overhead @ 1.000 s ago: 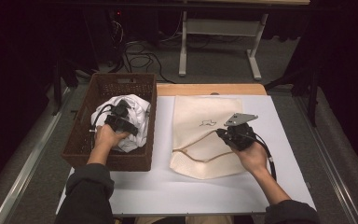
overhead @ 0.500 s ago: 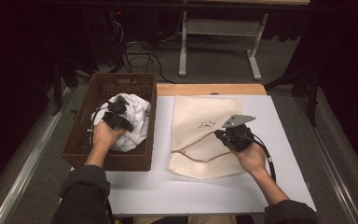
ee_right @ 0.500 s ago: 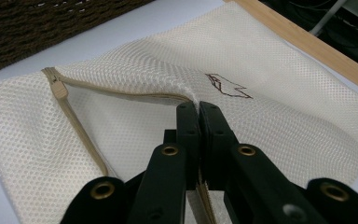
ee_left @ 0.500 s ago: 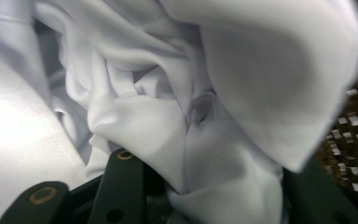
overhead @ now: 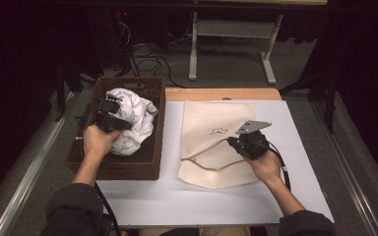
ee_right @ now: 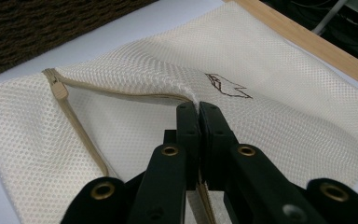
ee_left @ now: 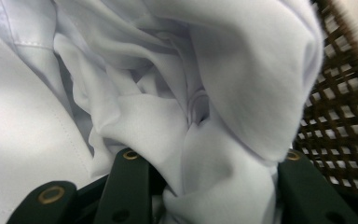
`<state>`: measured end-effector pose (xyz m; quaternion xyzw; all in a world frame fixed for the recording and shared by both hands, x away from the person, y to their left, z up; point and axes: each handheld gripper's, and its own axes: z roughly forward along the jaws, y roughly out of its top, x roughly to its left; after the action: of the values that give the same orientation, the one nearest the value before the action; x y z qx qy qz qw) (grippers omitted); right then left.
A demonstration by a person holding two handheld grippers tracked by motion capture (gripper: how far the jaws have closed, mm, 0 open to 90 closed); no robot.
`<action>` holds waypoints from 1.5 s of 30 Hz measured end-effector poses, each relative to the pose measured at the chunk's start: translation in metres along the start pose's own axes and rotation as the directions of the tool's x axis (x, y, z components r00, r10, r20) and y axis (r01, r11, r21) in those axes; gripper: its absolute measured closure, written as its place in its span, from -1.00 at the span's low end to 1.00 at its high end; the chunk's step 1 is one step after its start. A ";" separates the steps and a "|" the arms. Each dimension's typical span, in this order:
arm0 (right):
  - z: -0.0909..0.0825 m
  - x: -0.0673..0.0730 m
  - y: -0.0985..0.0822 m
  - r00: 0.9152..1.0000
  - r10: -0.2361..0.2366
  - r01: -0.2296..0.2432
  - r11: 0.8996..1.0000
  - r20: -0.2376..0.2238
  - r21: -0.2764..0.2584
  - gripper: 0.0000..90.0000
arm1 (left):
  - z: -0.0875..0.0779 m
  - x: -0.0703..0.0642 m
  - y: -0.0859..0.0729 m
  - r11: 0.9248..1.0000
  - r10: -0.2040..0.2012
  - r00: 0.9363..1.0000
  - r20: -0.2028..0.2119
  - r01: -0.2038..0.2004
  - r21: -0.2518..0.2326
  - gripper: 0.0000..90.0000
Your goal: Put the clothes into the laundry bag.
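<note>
A crumpled white garment [overhead: 130, 118] lies in a brown wicker basket [overhead: 128, 169] at the table's left. My left gripper [overhead: 112, 109] has just been closing and is now shut on a bunched fold of that garment [ee_left: 177, 93], lifted above the basket's floor. In the left gripper view the fold fills the gap of that gripper [ee_left: 209, 158]. A cream mesh bag [overhead: 211, 123] with a zipper lies flat on the white table. My right gripper [overhead: 234, 142] is shut on the bag's upper layer at the zipper opening, holding it slightly raised; the right gripper [ee_right: 198, 109] pinches the mesh [ee_right: 284, 121].
The white table top [overhead: 202, 201] has a wooden strip [overhead: 221, 93] along its far edge. Beyond it stand a white table frame [overhead: 231, 44] and cables on a grey floor. A metal rail [overhead: 29, 177] runs along the left side.
My left gripper has closed on the white garment and risen with it, pulling the cloth up and toward the basket's far end. The right gripper has stayed still on the bag.
</note>
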<state>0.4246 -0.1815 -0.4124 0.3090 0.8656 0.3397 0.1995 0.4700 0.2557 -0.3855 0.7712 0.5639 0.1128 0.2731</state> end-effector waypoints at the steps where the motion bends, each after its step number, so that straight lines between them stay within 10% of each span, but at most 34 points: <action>1: 0.000 -0.001 0.001 1.000 -0.004 0.004 1.000 -0.002 -0.003 0.97 | -0.005 -0.001 0.001 1.000 0.000 1.000 0.003 0.000 -0.012 0.42; 15: 0.000 -0.004 0.001 1.000 0.008 -0.008 1.000 -0.003 -0.007 0.97 | -0.062 -0.023 0.001 0.988 0.094 0.994 0.048 -0.087 -0.125 0.42; 24: 0.001 -0.005 0.001 1.000 0.019 -0.019 1.000 -0.001 -0.004 0.97 | -0.082 -0.061 0.002 0.967 0.205 0.973 0.107 -0.184 -0.175 0.42; 40: 0.007 -0.015 0.001 0.998 0.068 -0.068 0.998 0.001 0.000 0.97 | -0.082 -0.130 0.001 0.920 0.387 0.885 0.260 -0.352 -0.170 0.42; 45: 0.011 -0.018 0.002 0.996 0.092 -0.092 0.996 0.002 0.001 0.97 | -0.071 -0.144 0.001 0.918 0.398 0.858 0.324 -0.370 -0.145 0.42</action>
<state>0.4444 -0.1872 -0.4165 0.3490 0.8505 0.3477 0.1845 0.3875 0.1420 -0.3067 0.8644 0.3368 0.0490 0.3701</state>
